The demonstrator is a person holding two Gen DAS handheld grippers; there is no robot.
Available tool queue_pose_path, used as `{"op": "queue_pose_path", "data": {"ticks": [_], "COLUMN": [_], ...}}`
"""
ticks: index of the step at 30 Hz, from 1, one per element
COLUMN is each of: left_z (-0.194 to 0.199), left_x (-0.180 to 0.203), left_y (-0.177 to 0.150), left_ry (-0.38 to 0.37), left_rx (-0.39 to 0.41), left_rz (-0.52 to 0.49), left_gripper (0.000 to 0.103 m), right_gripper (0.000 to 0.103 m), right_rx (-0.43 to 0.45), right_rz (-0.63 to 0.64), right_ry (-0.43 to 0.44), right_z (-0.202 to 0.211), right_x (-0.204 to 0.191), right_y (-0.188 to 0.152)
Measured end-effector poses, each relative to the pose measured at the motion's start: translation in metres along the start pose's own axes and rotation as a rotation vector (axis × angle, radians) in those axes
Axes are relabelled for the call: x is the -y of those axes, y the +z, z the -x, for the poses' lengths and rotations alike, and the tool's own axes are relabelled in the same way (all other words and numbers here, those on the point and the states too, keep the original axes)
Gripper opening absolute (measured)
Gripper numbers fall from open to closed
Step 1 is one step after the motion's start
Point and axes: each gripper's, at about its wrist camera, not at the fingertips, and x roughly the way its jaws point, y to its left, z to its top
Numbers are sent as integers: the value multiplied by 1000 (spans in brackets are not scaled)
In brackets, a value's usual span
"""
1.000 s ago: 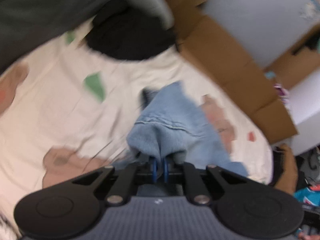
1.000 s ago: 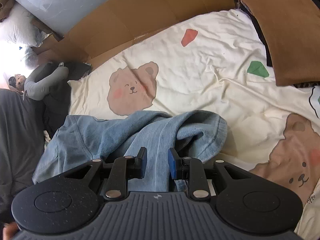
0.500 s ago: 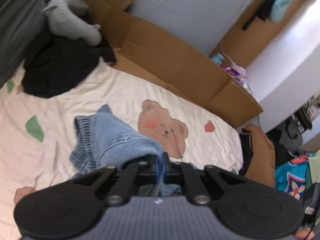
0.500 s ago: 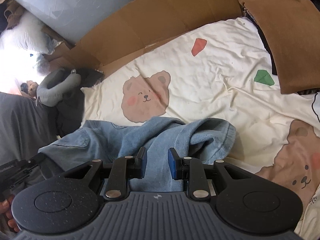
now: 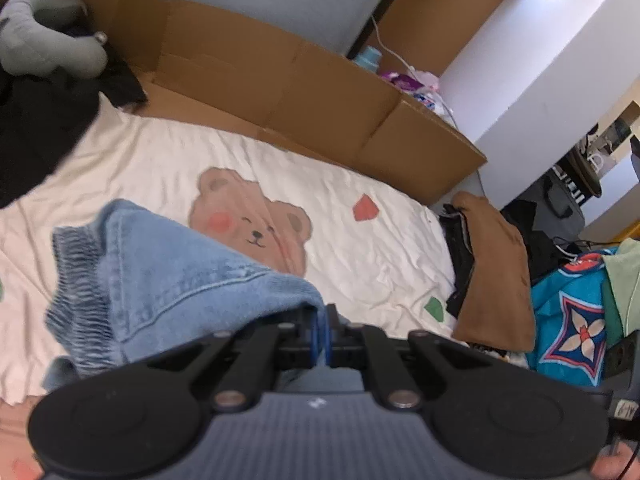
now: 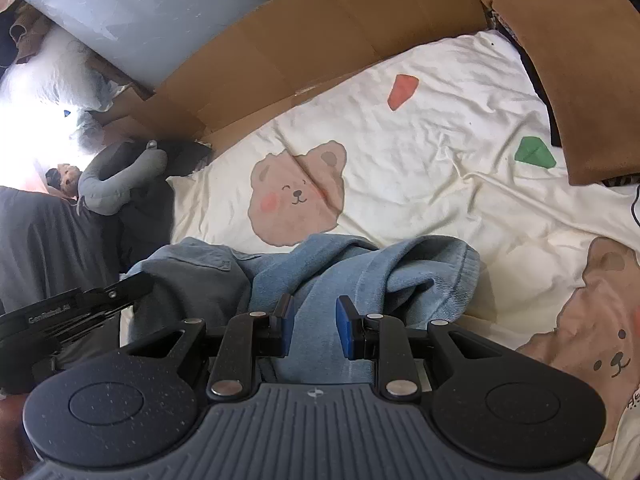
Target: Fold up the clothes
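Observation:
A light blue denim garment lies bunched on a cream bed sheet printed with bears. My left gripper is shut on a fold of the denim garment and holds it lifted above the sheet. In the right wrist view the same denim garment lies crumpled in front of my right gripper, which is open, with its blue pads on either side of a strip of the cloth. The left gripper's body shows at the left edge of that view.
Flattened brown cardboard lines the far edge of the bed. A brown cushion and dark clothes lie at the right. A grey neck pillow and black clothes lie at the left. A blue patterned cloth sits beyond the cushion.
My left gripper has swung round and lifted with the denim in it, so the view has turned from the black clothes to the cardboard and cushion. My right gripper has stayed open over the denim.

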Motion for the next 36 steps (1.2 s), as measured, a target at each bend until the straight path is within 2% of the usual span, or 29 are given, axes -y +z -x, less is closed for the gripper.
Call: {"op": "queue_pose_path", "data": {"ticks": [8, 12, 14, 18, 21, 23, 26, 32, 36], "left_z": [-27, -47, -60, -88, -75, -61, -39, -6, 9], "left_x": [6, 9, 8, -8, -17, -25, -37, -65, -87], "left_y": [-11, -26, -39, -63, -69, -67, -66, -68, -69], "left_ry": [-38, -65, -81, -78, -102, -130, -126, -106, -45], "left_rx": [-46, -85, -125, -253, -250, -243, -225, -189, -166], "left_rz": [7, 8, 13, 56, 54, 82, 92, 131, 161], "left_gripper": [3, 3, 3, 6, 11, 21, 31, 34, 38], "right_gripper": [25, 24, 25, 24, 25, 25, 25, 25, 25], "right_rx": [-22, -29, -32, -46, -55, -60, -66, -67, -74], "right_rz": [-2, -1, -3, 3, 15, 22, 34, 77, 111], "right_ry": [6, 3, -5, -21, -23, -21, -14, 16, 16], "right_z": [-9, -12, -13, -19, -23, -26, -30, -32, -32], "right_x": [1, 2, 3, 5, 4, 3, -2, -16, -22], "right_y": [-6, -8, -8, -11, -14, -15, -16, -19, -19]}}
